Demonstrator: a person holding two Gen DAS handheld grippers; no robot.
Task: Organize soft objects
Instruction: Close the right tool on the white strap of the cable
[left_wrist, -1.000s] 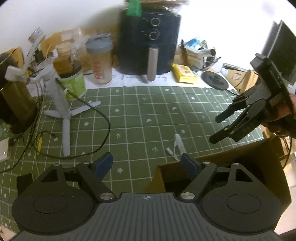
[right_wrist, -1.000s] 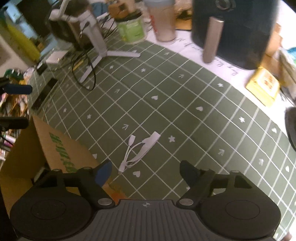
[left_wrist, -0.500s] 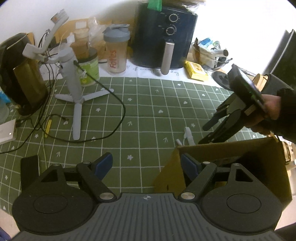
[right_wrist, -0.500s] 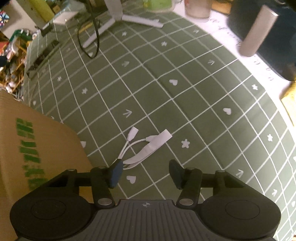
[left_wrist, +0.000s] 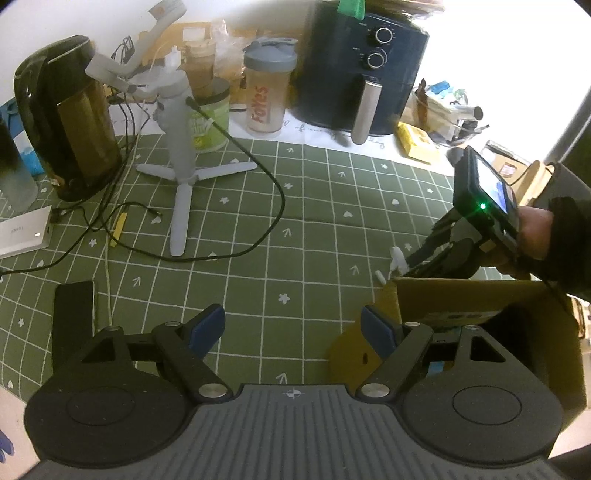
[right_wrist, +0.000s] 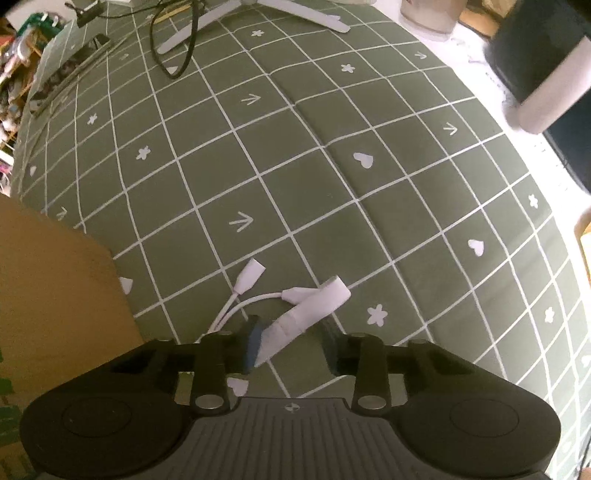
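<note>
A white adapter cable (right_wrist: 314, 306) with a taped band lies on the green grid mat (right_wrist: 295, 166), just beside an open cardboard box (right_wrist: 55, 295). My right gripper (right_wrist: 291, 345) points steeply down over it. Its jaws are closing with the taped band between them; the left pad touches the band and the right pad stands apart. In the left wrist view the cable (left_wrist: 397, 256) peeks out behind the box (left_wrist: 480, 295), with the right gripper (left_wrist: 413, 264) and a hand on it. My left gripper (left_wrist: 293, 328) hangs open over the mat at the box's corner, holding nothing.
At the back stand a white phone tripod (left_wrist: 181, 177), a dark kettle (left_wrist: 74, 122), a shaker bottle (left_wrist: 267, 96) and a black air fryer (left_wrist: 362, 74). A black cord (left_wrist: 258, 240) loops across the mat. A flat black object (left_wrist: 72, 314) lies front left.
The right gripper has come down onto the white cable and its jaws have narrowed around the taped band. The left gripper has drifted a little and stays open.
</note>
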